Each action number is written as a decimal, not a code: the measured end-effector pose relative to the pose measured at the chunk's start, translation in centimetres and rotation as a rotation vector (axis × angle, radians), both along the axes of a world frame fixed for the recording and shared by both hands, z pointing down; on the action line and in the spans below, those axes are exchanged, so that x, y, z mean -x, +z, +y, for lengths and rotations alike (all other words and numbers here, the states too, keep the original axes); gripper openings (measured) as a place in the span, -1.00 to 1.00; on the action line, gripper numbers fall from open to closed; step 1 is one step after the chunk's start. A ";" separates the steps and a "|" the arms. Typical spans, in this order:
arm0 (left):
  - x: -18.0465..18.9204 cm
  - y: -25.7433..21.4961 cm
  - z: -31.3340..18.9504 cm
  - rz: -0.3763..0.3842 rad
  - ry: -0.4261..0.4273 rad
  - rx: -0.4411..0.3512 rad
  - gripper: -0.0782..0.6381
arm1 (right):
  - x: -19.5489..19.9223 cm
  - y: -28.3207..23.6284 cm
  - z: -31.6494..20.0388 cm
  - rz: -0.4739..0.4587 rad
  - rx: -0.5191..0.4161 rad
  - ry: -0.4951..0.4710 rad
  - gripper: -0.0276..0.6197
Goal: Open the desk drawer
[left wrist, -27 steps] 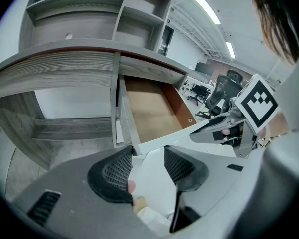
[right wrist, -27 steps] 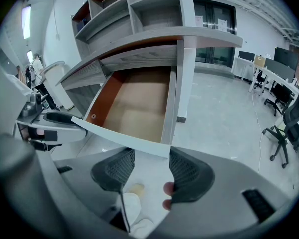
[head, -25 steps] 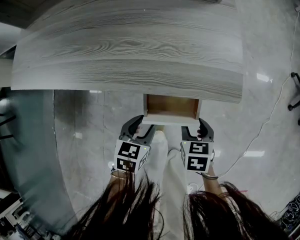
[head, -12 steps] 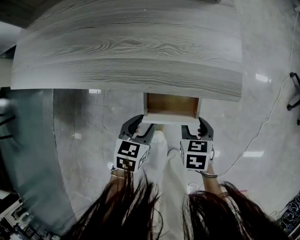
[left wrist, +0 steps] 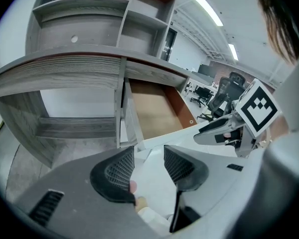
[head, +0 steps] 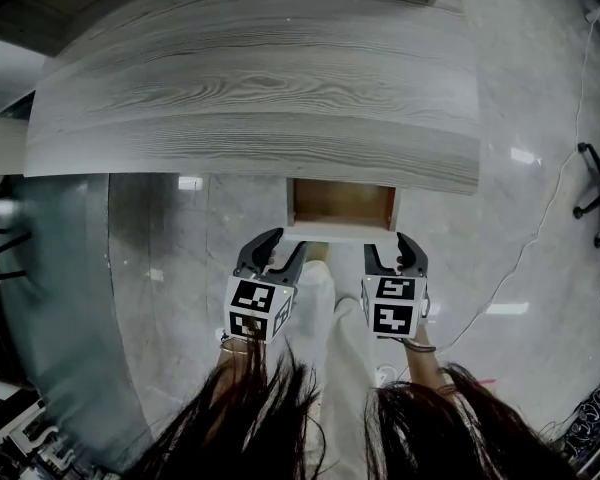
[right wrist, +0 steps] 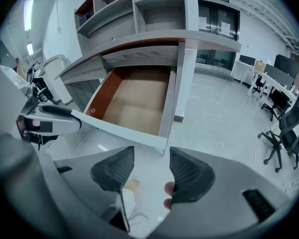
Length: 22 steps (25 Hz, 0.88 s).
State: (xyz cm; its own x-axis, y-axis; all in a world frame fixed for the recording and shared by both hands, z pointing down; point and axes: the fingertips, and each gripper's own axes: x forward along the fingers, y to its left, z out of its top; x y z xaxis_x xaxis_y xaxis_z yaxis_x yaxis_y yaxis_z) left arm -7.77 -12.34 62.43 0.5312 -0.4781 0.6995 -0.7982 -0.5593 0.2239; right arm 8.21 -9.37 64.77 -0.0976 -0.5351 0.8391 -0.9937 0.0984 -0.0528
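Under the grey desk [head: 250, 98] the drawer [head: 342, 204] juts open — just ahead of left tongs [head: 277, 251] and right tongs [head: 391, 253], both parted, empty.

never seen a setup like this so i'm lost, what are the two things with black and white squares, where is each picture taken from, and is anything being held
There is no robot: a person holds a two-jaw gripper in each hand, and the marked cubes are part of those grippers. The head view comes from a camera on the person's head, looking steeply down; the hair at the bottom is theirs. It shows the left gripper and right gripper near the drawer, which stands pulled out from under the grey wood-grain desk. The other two views come from cameras riding on each gripper, looking along its dark jaws. Both pairs stand apart with nothing between them, so nothing is held. The drawer shows only its brown bottom.
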 end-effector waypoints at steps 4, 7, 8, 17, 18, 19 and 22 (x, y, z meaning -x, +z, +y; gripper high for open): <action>0.2 -0.2 0.6 -0.007 0.001 -0.002 -0.25 | -0.1 -0.1 0.8 -0.006 0.013 0.002 -0.21; 0.2 -0.4 1.2 -0.004 -0.004 0.000 -0.26 | -0.5 -0.2 1.5 -0.003 0.019 0.004 -0.21; 0.2 -0.5 1.4 -0.004 -0.006 0.000 -0.26 | -0.5 -0.3 1.7 -0.004 0.019 0.004 -0.21; 0.3 -1.6 3.8 -0.016 -0.039 -0.016 -0.41 | 0.0 -1.5 3.7 -0.013 0.016 -0.038 -0.21; 0.2 -1.8 4.0 -0.016 -0.041 -0.018 -0.42 | 0.0 -1.7 3.9 -0.015 0.015 -0.042 -0.21; 0.2 -1.9 4.3 -0.017 -0.041 -0.018 -0.42 | 0.1 -1.8 4.2 -0.016 0.016 -0.047 -0.22; 0.0 -2.3 5.1 -0.028 -0.039 -0.013 -0.44 | 0.4 -2.1 5.1 -0.007 0.021 -0.075 -0.22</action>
